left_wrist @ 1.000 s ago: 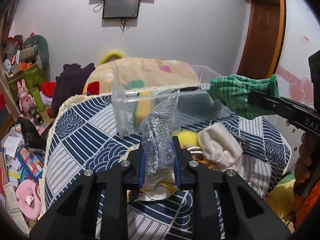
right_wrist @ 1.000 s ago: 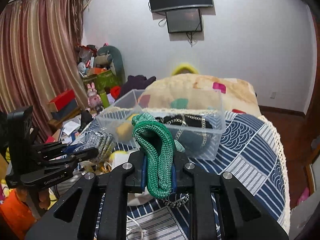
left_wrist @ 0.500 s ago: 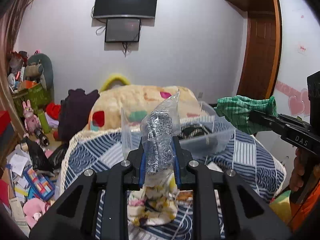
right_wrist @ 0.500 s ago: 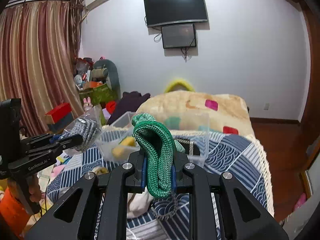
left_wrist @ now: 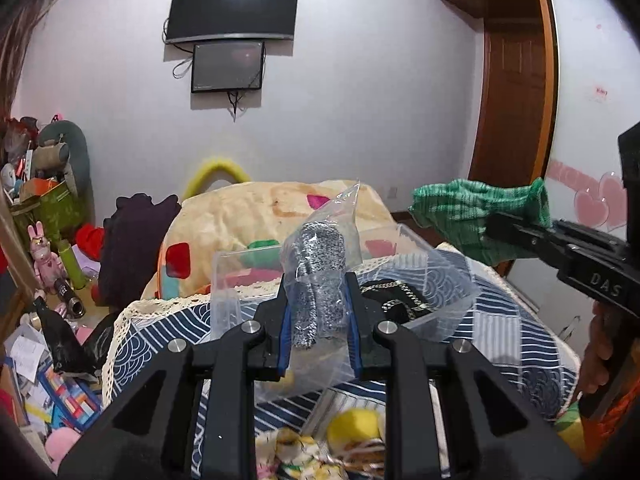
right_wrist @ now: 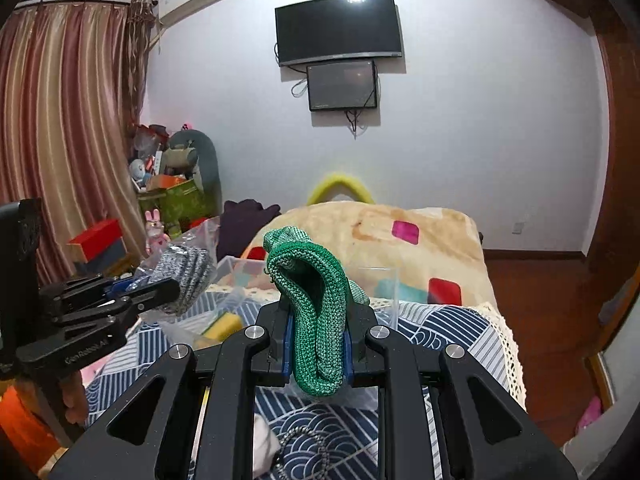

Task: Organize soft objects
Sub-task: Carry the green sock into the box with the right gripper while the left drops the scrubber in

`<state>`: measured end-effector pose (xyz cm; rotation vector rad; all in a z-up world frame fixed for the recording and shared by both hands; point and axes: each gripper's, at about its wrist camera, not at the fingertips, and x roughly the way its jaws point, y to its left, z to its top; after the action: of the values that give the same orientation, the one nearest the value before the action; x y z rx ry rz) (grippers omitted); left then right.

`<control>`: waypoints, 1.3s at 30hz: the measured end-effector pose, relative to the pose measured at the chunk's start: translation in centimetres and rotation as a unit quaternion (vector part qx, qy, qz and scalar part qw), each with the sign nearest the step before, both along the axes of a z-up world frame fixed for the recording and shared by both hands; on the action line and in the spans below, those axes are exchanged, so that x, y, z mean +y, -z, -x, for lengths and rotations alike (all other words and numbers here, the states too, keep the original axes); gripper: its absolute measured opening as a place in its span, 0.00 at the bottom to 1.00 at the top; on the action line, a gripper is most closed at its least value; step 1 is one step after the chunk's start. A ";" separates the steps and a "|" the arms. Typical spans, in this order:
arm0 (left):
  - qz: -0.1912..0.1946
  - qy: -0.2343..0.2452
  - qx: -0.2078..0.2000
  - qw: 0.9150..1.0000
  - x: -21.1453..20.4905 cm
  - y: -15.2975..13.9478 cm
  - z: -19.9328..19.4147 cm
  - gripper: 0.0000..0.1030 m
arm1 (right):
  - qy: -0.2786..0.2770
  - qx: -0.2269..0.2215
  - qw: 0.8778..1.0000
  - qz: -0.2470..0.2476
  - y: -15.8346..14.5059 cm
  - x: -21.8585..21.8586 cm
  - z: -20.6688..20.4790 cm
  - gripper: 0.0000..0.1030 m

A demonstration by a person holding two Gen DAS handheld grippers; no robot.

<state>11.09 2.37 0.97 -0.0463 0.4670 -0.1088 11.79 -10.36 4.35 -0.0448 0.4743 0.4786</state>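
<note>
Broad table point(left_wrist: 496, 332) under a navy-and-white patterned cloth, cream lace fringe along its edges; bare wooden floor point(right_wrist: 536, 280) beyond the right side, cluttered floor on the left. Plush cream blanket point(right_wrist: 400, 236) with coloured patches heaped behind. Clear rigid plastic bin point(left_wrist: 232, 280) standing on the cloth, thin straight walls, open top. Raised above the table: left gripper point(left_wrist: 318, 316) clamped on a crinkly transparent bag point(left_wrist: 344, 208) wrapping a speckled grey knit roll point(left_wrist: 320, 280). Right gripper point(right_wrist: 318, 336) pinched tight on a folded green knitted cloth point(right_wrist: 312, 300), coarse ribbed loop bulging upward. Well apart, air between both.
</note>
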 end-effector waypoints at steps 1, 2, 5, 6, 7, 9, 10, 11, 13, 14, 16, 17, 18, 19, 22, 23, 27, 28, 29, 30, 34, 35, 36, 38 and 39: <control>-0.004 0.000 0.006 1.000 -0.1 0.3 -0.6 0.22 | 0.001 0.003 1.000 0.003 0.2 0.2 -0.4 0.16; -0.005 0.000 0.013 1.000 -0.2 0.6 -1.2 0.22 | 0.003 0.004 1.000 0.006 0.3 0.2 -0.6 0.16; -0.008 -0.005 0.030 0.999 -0.3 1.6 -2.9 0.22 | 0.008 0.011 1.000 0.016 1.0 0.5 -1.5 0.16; -0.007 -0.007 0.034 0.999 -0.2 1.8 -3.4 0.22 | 0.009 0.013 1.000 0.018 1.2 0.5 -1.6 0.16; -0.004 -0.006 0.040 0.999 -0.2 2.2 -3.8 0.22 | 0.009 0.017 1.000 0.021 1.5 0.6 -1.9 0.16; 0.001 -0.003 0.048 0.999 0.0 2.7 -4.6 0.22 | 0.012 0.024 0.999 0.029 2.1 0.8 -2.5 0.16; 0.002 -0.002 0.053 0.999 0.0 3.0 -5.1 0.22 | 0.014 0.028 0.999 0.033 2.4 0.9 -2.8 0.16; 0.001 -0.003 0.056 0.998 -0.1 3.3 -5.5 0.22 | 0.015 0.033 0.999 0.037 2.7 1.0 -3.0 0.16; 0.004 0.000 0.069 0.998 -0.1 3.9 -6.4 0.22 | 0.018 0.043 0.998 0.044 3.3 1.0 -3.6 0.16; 0.006 0.002 0.075 0.997 -0.1 4.3 -6.8 0.22 | 0.020 0.047 0.998 0.046 3.6 1.0 -3.8 0.16; 0.008 0.009 0.088 0.996 -0.3 4.9 -7.4 0.22 | 0.023 0.055 0.997 0.051 4.1 1.1 -4.2 0.16; 0.009 0.013 0.093 0.996 -0.3 5.1 -7.7 0.22 | 0.023 0.059 0.997 0.052 4.3 1.1 -4.4 0.16; 0.007 0.016 0.096 0.995 -0.5 5.3 -7.7 0.22 | 0.023 0.064 0.996 0.053 4.6 1.1 -4.5 0.16; 0.003 0.016 0.097 0.995 -0.7 5.6 -7.9 0.22 | 0.024 0.067 0.996 0.055 4.8 1.1 -4.7 0.16; -0.002 0.016 0.100 0.995 -1.0 6.0 -8.3 0.22 | 0.025 0.075 0.995 0.063 5.3 1.3 -5.0 0.16; -0.001 0.016 0.101 0.995 -1.0 6.1 -8.4 0.22 | 0.025 0.077 0.995 0.065 5.3 1.3 -5.1 0.16; 0.018 0.019 0.114 0.993 -0.6 6.2 -8.8 0.22 | 0.022 0.086 0.994 0.070 5.6 1.5 -5.1 0.16; 0.021 0.018 0.116 0.993 -0.5 6.2 -8.8 0.22 | 0.022 0.088 0.993 0.071 5.6 1.5 -5.3 0.16; 0.023 0.016 0.116 0.993 -0.4 6.3 -8.8 0.22 | 0.021 0.089 0.993 0.073 5.7 1.6 -5.2 0.16; 0.022 0.015 0.115 0.993 -0.4 6.2 -8.7 0.22 | 0.021 0.090 0.993 0.074 5.7 1.6 -5.2 0.16; 0.017 0.010 0.113 0.993 -0.3 6.1 -8.3 0.29 | 0.020 0.095 0.992 0.079 5.8 1.6 -5.1 0.20; 0.015 0.010 0.113 0.993 -0.4 6.1 -8.2 0.32 | 0.019 0.096 0.992 0.078 5.8 1.6 -5.0 0.23; 0.012 0.010 0.115 0.993 -0.5 6.1 -8.1 0.33 | 0.019 0.098 0.992 0.077 5.8 1.5 -5.1 0.26; 0.003 0.004 0.109 0.994 -0.6 5.9 -7.7 0.42 | 0.017 0.098 0.992 0.075 5.7 1.3 -5.0 0.31; 0.000 0.002 0.107 0.994 -0.6 5.8 -7.4 0.44 | 0.017 0.098 0.992 0.075 5.6 1.3 -4.8 0.32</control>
<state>18.54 1.77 -4.79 -0.0567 0.6805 -0.1086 16.61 -9.08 -1.27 -0.1343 0.7022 0.4148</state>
